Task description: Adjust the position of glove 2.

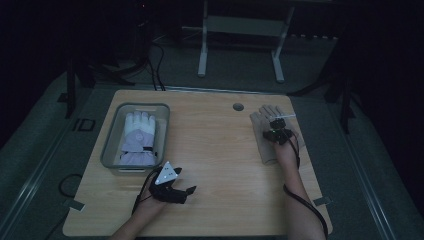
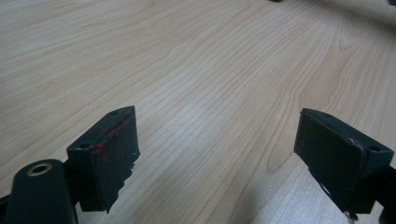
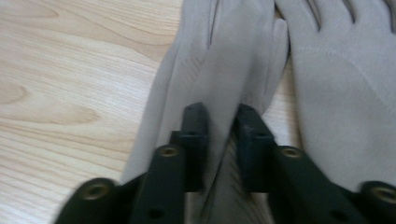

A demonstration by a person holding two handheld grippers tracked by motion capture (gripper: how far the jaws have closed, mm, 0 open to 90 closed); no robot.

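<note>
Right now I have the beige glove (image 3: 233, 70) lying flat at the table's (image 1: 220, 150) far right, a fold of it pinched between my right gripper's (image 3: 219, 126) nearly closed jaws. My left gripper (image 2: 217, 149) rests near the front edge, jaws wide and holding nothing, beside the grey bin (image 1: 111, 145) holding a white glove (image 1: 137, 135).

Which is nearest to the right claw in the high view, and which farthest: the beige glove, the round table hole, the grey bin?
1. Beige glove: pinched in the right claw.
2. Round table hole: just up-left.
3. Grey bin: far left, holding a white glove.
</note>
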